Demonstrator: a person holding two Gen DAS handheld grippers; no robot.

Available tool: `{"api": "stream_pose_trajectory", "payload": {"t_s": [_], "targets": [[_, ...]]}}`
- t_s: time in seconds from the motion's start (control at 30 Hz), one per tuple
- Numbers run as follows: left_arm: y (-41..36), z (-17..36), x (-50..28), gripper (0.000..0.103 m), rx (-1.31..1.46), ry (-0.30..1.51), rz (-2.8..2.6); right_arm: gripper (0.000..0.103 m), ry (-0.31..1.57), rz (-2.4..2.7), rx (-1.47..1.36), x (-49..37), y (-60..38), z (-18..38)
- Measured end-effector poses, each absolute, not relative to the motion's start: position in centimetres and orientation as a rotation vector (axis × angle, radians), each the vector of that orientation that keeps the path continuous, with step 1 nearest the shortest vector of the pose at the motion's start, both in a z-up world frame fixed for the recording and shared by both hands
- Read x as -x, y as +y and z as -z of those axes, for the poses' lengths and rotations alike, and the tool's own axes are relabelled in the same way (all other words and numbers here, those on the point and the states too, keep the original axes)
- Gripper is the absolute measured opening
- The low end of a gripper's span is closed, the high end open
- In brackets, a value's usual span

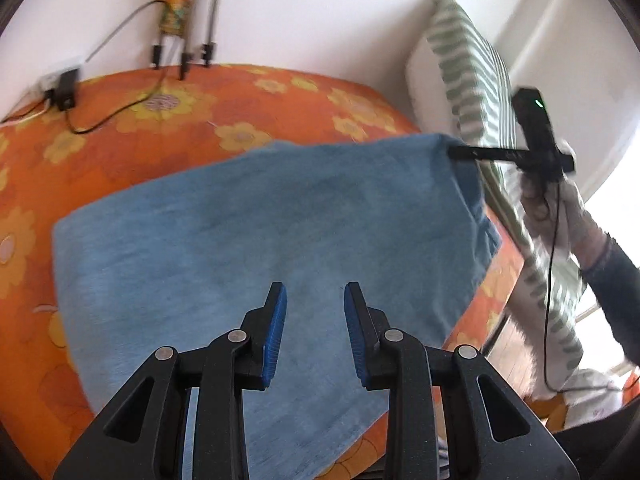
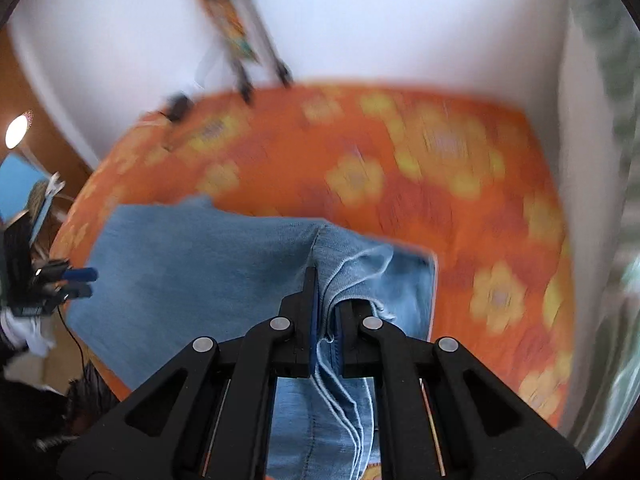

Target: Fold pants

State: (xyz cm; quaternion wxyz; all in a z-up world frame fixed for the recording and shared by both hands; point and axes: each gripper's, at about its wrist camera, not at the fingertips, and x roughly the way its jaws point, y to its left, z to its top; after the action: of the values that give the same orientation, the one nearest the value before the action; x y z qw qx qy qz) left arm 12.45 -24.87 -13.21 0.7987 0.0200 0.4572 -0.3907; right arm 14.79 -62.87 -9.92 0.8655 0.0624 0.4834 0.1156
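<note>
The left claw (image 1: 315,332) hangs with its blue-padded fingers (image 1: 276,332) spread apart, gripping nothing, just above the near part of a pair of blue denim pants (image 1: 248,224). The right claw (image 2: 326,320) is pressed together on a bunched edge of the same pants, with several layers of pale frayed hem pinched between its pads and trailing down toward the camera. In the left wrist view, the right claw (image 1: 460,154) shows at the far right, its fingers holding one corner of the denim lifted off the bed while a gloved hand (image 1: 560,216) grips its handle. The pants lie as a broad, folded sheet on an orange bedspread (image 1: 120,120) printed with yellow flowers. In that view the sheet's long axis runs diagonally from the near left to the raised corner at the far right, and its left edge rests flat on the bed. A green-striped pillow (image 1: 472,80) leans against the white wall at the right. Black cables (image 1: 80,124) and a small charger (image 1: 64,88) sit at the far left corner of the bed. The right wrist view is heavily blurred.
</note>
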Motion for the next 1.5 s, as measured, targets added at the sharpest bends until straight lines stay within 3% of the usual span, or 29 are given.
{"api": "stream_pose_trajectory", "payload": {"t_s": [0.23,0.37,0.43,0.5,0.7,0.77,0.87,0.9,0.93,1.03,1.23,1.47,1.5], "targets": [[-28.3,12.0,-11.2,0.028,-0.106,0.974,0.968,0.014,1.046,-0.34,-0.433,-15.8,-66.6,11.6],[-32.5,11.9,-10.1,0.028,-0.16,0.95,1.067,0.037,1.098,-0.418,-0.685,-18.3,-68.3,13.7],[-34.2,12.5,-9.5,0.028,-0.2,0.95,1.098,0.036,1.112,-0.391,-0.725,-19.1,-68.1,14.4],[-35.2,13.1,-9.1,0.028,-0.226,0.953,1.115,0.01,1.075,-0.347,-0.639,-18.9,-67.0,13.6],[-35.6,14.3,-9.2,0.028,-0.219,0.973,1.124,0.008,0.685,-0.426,-0.088,-11.1,-60.8,4.8],[-35.7,14.4,-9.5,0.028,-0.218,0.987,1.119,0.009,0.753,-0.369,-0.013,-11.3,-60.6,5.5],[-35.9,13.9,-9.9,0.028,-0.216,0.994,1.117,0.027,0.962,-0.195,-0.082,-14.2,-63.0,9.3],[-35.9,13.5,-10.0,0.028,-0.223,0.981,1.117,0.027,0.998,-0.138,-0.108,-14.7,-64.0,10.1],[-36.0,13.2,-10.0,0.028,-0.225,0.976,1.121,0.027,0.993,-0.125,-0.154,-14.6,-65.0,10.3],[-36.5,12.4,-10.2,0.028,-0.227,0.966,1.138,0.041,0.968,-0.181,-0.357,-13.7,-68.0,10.5],[-39.9,12.3,-9.5,0.028,-0.225,0.959,1.209,0.041,0.959,-0.24,-0.572,-14.8,-70.4,11.3],[-44.8,14.9,-8.3,0.028,-0.224,1.01,1.288,0.041,1.106,-0.176,-0.575,-20.5,-69.8,14.0],[-45.2,15.6,-8.1,0.028,-0.229,1.025,1.29,0.038,1.109,-0.185,-0.566,-21.0,-69.4,14.1]]}}
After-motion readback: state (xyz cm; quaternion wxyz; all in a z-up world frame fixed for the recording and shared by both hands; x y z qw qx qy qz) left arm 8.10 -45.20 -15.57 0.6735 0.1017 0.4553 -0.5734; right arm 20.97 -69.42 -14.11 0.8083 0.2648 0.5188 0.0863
